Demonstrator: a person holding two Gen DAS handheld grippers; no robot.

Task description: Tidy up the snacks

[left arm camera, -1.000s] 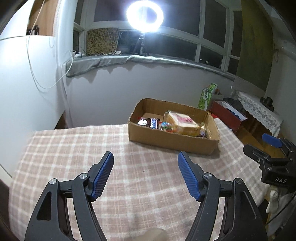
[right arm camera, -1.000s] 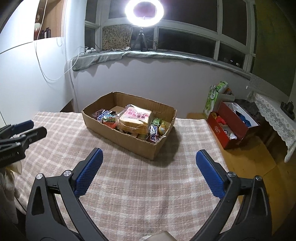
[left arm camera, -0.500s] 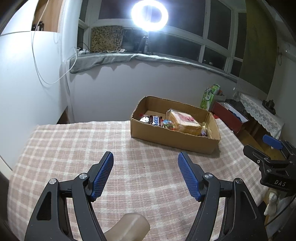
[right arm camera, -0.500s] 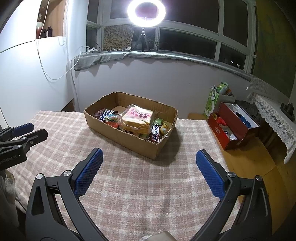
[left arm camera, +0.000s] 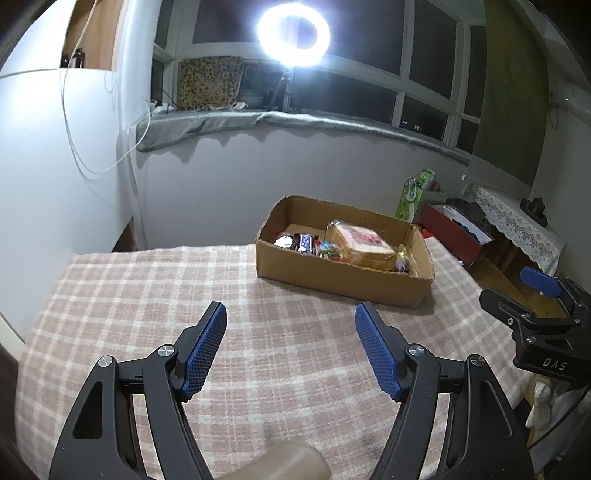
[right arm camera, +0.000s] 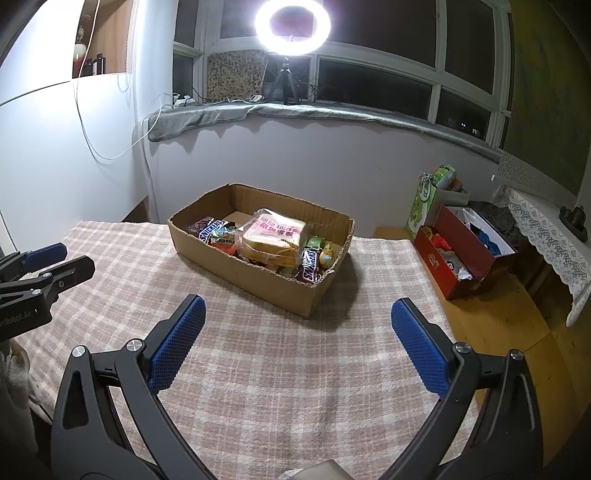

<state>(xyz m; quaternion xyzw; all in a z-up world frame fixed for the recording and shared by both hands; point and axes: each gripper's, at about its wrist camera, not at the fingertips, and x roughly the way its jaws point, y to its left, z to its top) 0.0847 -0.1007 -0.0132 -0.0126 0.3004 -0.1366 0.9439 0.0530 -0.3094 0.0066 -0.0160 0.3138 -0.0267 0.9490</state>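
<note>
A brown cardboard box (left arm camera: 343,284) (right arm camera: 255,273) sits on the checked tablecloth, far from both grippers. It holds a bagged loaf of sliced bread (left arm camera: 360,247) (right arm camera: 275,238), Snickers bars (right arm camera: 210,229) and other small wrapped snacks (left arm camera: 301,243). My left gripper (left arm camera: 291,332) is open and empty, low over the cloth, left of the box. My right gripper (right arm camera: 299,332) is open and empty, in front of the box. Each gripper shows at the other view's edge: the right one (left arm camera: 535,306), the left one (right arm camera: 44,266).
The pink checked tablecloth (left arm camera: 155,288) (right arm camera: 280,369) covers the table. A red box of items (right arm camera: 465,254) and a green carton (right arm camera: 428,203) stand on the wooden floor to the right. A ring light (right arm camera: 291,26) shines from the windowsill behind.
Both grippers have drawn back and risen a little, so the box looks slightly farther. Both stay open and empty. The box and snacks have not moved.
</note>
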